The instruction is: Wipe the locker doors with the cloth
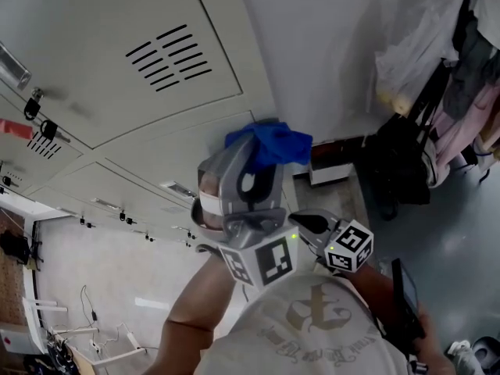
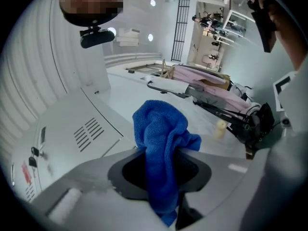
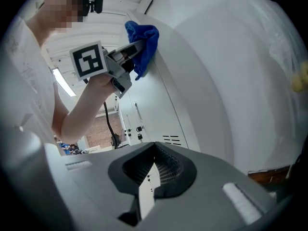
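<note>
Blue cloth (image 2: 161, 134) in left tool (image 2: 163, 170) (long axis along jaws), bunch toward locker (image 1: 117, 69).

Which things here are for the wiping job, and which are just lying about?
For the job:
- blue cloth, clamped in the left gripper
- locker doors

Lying about:
- white plastic bag
- hanging clothes

The right gripper holds nothing.

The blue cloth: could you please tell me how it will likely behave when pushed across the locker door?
The cloth is probably floppy: it bunches and droops from the shut left gripper. Its terry-like pile suggests it is light and not slippery. Pushed along the door, it would likely fold over.
</note>
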### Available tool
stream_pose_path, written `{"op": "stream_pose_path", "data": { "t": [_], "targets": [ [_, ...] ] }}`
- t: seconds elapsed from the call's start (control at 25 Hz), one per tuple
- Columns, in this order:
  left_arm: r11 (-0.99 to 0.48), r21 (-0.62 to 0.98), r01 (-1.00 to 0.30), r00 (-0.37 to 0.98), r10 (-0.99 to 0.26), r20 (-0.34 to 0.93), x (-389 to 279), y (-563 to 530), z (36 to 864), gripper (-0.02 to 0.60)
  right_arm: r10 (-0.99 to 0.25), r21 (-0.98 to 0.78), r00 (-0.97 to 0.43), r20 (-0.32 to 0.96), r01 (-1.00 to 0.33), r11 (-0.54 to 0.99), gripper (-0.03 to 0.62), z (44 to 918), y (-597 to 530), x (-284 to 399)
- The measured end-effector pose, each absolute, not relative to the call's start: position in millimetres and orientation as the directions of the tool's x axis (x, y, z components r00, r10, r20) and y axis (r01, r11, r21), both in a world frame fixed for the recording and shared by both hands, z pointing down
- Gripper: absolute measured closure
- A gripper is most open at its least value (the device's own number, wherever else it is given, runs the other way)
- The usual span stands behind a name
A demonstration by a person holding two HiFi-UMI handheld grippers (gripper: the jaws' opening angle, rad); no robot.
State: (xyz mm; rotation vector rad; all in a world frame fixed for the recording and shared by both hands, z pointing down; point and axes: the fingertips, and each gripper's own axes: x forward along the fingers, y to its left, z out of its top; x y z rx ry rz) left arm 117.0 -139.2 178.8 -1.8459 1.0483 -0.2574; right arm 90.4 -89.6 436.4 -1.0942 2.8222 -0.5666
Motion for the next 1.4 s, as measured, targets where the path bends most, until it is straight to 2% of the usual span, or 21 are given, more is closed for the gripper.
{"op": "stream_pose_path", "data": {
  "t": [0.36, 0.56, 1.04, 1.4],
  "targets": [
    [-0.223, -0.727, -0.649, 0.578, -0.766, -0.281, 94.4, -145.7, 150.1, 0.459, -0.662, -0.358, -0.746, 0.072, -0.639, 0.681, 0.586, 436.8, -94.1, 89.3],
    [-0.259, -0.646, -0.718, 0.530, -0.805, -0.266, 56.0, -156.2, 146.7, 0.459, -0.639, -0.352, -0.766, 0.076, -0.620, 0.701, 0.586, 435.9, -96.6, 77.9],
    [-0.254, -0.555, -0.792, 0.452, -0.855, -0.253, -53.0, -180.2, 146.3, 0.459, -0.619, -0.351, -0.780, 0.095, -0.608, 0.712, 0.586, 438.5, -97.0, 32.4],
    [-0.249, -0.349, -0.903, 0.356, -0.889, -0.289, -124.9, -195.3, 151.6, 0.459, -0.622, -0.344, -0.775, 0.110, -0.617, 0.708, 0.586, 439.6, -97.0, 2.8]
  ]
}}
